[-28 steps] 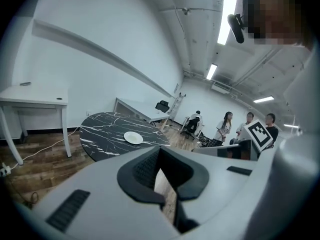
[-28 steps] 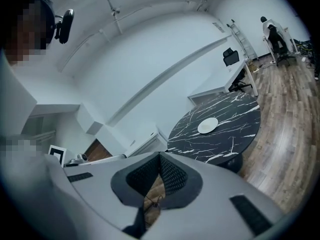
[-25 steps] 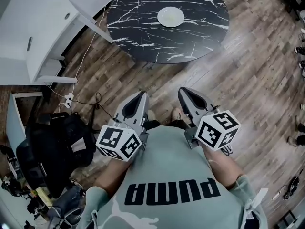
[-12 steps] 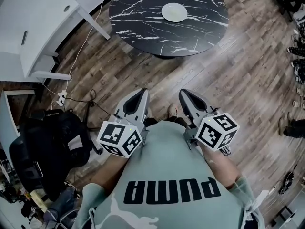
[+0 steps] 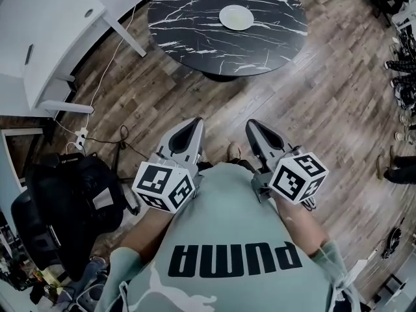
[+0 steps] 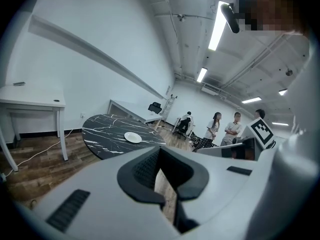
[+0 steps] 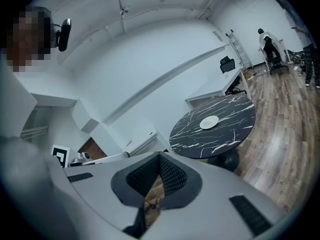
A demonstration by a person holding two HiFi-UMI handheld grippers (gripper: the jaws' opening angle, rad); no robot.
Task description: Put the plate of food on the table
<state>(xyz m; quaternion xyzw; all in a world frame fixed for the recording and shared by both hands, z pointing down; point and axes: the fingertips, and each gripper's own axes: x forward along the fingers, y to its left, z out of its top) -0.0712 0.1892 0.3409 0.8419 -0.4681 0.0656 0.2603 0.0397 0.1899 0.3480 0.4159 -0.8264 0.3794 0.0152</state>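
A white plate (image 5: 236, 17) lies on the round black marble table (image 5: 195, 34), far ahead of me; no food can be made out on it. The left gripper view shows the plate (image 6: 133, 137) on the table (image 6: 102, 134), and the right gripper view shows the plate (image 7: 209, 122) on the table (image 7: 227, 136). My left gripper (image 5: 191, 125) and right gripper (image 5: 255, 127) are held side by side close to my chest, above the wooden floor. Both are shut and hold nothing; their tips meet in the left gripper (image 6: 159, 152) and right gripper (image 7: 160, 158) views.
A white desk (image 5: 58, 25) stands left of the table. A black bag (image 5: 75, 190) and cables (image 5: 97, 135) lie on the floor at my left. Several people (image 6: 225, 129) stand beyond the table, near chairs. Shoes (image 5: 398, 64) show at the right edge.
The head view has shifted a little, so the table and plate sit slightly higher in it. Both grippers keep the same pose, shut.
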